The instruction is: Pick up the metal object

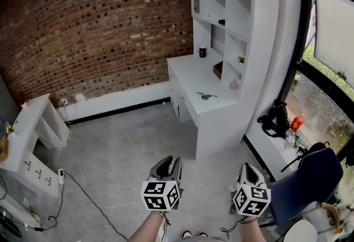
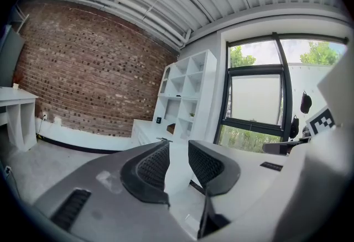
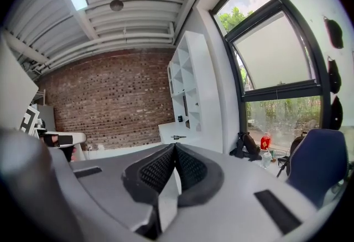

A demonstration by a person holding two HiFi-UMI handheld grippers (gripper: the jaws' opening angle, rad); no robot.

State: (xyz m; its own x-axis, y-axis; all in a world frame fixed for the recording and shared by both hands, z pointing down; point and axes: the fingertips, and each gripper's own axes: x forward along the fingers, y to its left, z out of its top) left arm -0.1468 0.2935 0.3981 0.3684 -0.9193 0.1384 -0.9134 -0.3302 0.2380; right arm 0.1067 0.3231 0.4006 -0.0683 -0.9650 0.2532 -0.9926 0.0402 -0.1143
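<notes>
Metal object (image 1: 206,95) lies on the white desk (image 1: 191,78), long axis crosswise, well ahead of and roughly midway between both, so neither's clearly nearer: left gripper (image 1: 167,167) jaws apart and empty, right gripper (image 1: 249,172) pinched closed on nothing.

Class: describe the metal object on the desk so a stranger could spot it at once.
Find the white desk beside the tall white shelving, right of the brick wall. Towards its near end lies the metal object: thin, flat and grey, unlike the upright black cup at the back.
</notes>
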